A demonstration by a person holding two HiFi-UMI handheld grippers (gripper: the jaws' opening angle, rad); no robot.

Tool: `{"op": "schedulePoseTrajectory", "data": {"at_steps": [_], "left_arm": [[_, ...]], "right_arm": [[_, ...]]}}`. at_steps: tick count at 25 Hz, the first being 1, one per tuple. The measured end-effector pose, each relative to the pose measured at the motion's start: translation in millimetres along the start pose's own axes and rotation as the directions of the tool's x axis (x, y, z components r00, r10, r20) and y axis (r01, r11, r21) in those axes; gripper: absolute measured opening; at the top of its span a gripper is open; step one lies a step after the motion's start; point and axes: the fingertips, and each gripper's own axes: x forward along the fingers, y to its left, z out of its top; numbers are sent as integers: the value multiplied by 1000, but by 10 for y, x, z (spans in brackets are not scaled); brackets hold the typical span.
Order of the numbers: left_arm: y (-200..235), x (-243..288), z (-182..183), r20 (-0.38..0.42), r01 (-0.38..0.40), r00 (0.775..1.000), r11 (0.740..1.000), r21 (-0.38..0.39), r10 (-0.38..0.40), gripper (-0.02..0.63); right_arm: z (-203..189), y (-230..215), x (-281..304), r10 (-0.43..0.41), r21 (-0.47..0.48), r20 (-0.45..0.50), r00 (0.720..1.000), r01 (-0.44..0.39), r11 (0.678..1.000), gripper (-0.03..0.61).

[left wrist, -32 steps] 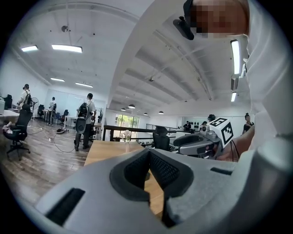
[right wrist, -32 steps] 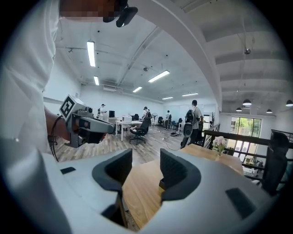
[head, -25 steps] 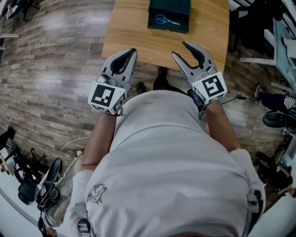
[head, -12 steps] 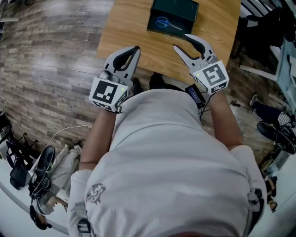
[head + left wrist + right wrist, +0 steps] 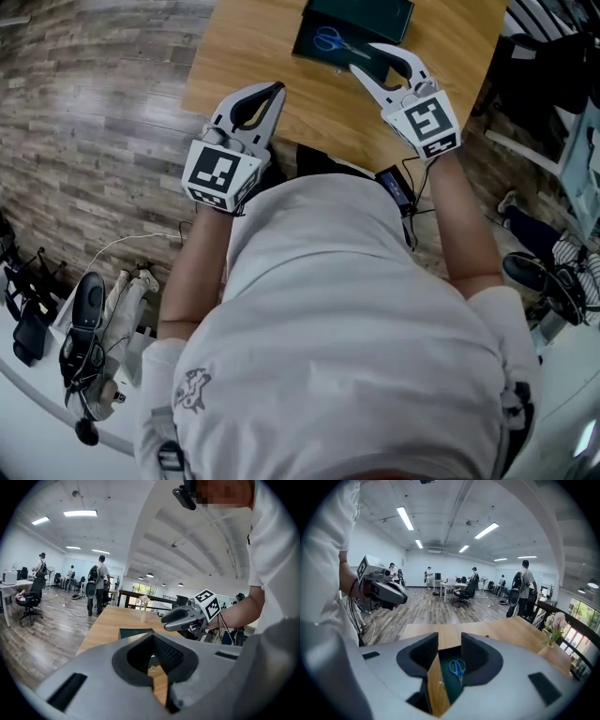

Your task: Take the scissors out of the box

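A dark green open box [image 5: 361, 21] lies on the wooden table [image 5: 248, 42], with blue-handled scissors [image 5: 330, 39] flat inside it. My right gripper [image 5: 364, 58] hovers over the box's near edge, a little right of the scissors. It is open with nothing between the jaws, which have just been closing. The right gripper view looks between its jaws [image 5: 450, 641] down at the scissors [image 5: 458, 667]. My left gripper [image 5: 277, 90] is shut and empty over the table's near edge, left of the box. In the left gripper view its tips [image 5: 153, 638] meet before the box [image 5: 133, 632].
A small vase with flowers [image 5: 143, 615] stands on the table beyond the box. Bags, shoes and a cable [image 5: 103, 328] lie on the wooden floor at the left. People and office chairs [image 5: 465, 592] are far off across the room.
Both grippers have moved forward over the table toward the box. The right one went from the table's near edge to the box's near edge, and its jaws narrowed.
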Motion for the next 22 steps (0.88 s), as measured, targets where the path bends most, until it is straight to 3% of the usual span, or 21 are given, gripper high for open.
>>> {"op": "schedulePoseTrajectory", "data": {"at_steps": [5,11,22], "left_arm": [[80,196,-150,-39,3,999,1000,-19,-4,5],[213,431,-290,-82,0,997,1000,-27,-3,5],[349,754,-539,-134,-9,991,998,-63,1,5]], "right_arm": [[-210,-76,264,46,-52,-66,997,-50,997,160],[-534,-192,642,96,-49,-146,985,-104,993,160],[-1243,-229,1272,169,-17,-315,934,-183,983,160]]}}
